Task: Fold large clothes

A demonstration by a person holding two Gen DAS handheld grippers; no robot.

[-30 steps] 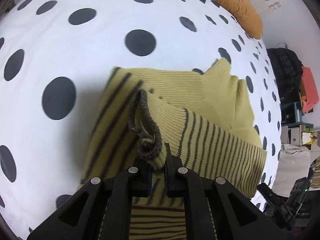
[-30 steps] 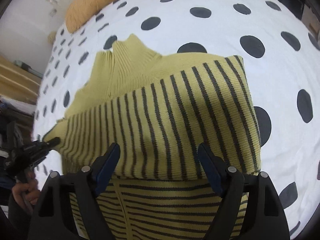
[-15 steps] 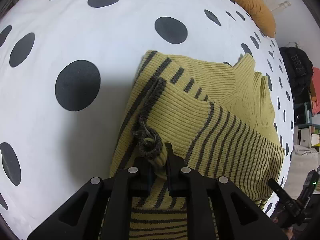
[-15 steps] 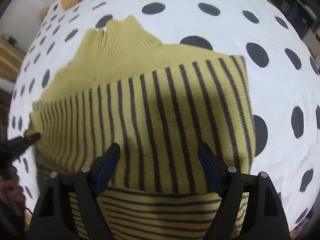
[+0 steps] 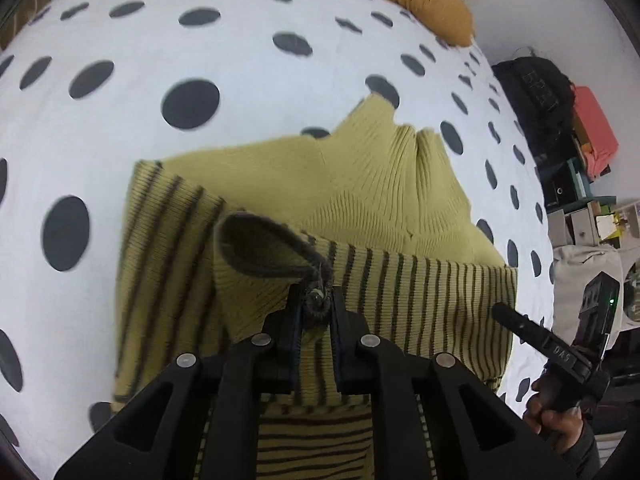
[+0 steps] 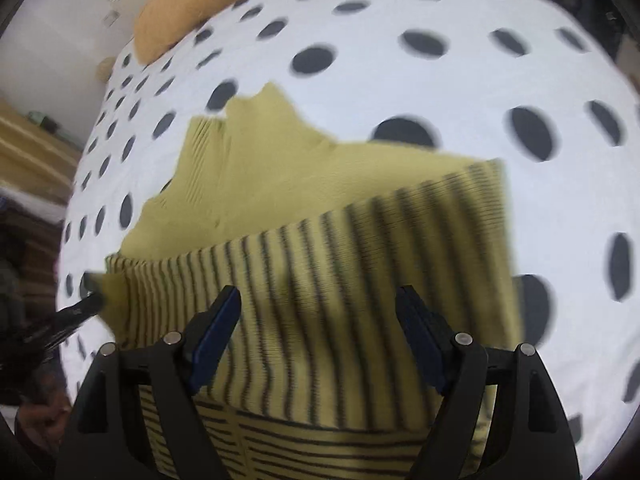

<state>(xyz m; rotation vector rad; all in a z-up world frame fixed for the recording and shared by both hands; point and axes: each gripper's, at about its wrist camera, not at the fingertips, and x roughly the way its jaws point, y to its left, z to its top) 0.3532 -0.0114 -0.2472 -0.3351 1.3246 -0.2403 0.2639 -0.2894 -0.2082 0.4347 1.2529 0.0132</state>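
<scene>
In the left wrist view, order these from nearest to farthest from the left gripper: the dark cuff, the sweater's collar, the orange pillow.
1. dark cuff, clamped in the left gripper.
2. collar, ahead and slightly right, lying on the dotted cover.
3. orange pillow, at the bed's far end, upper right.

Motion blur smeared the sweater's stripes (image 6: 360, 264) in the right wrist view. The other gripper (image 6: 80, 312), at nine o'clock, was perhaps half cut off, its fingers indistinct.
</scene>
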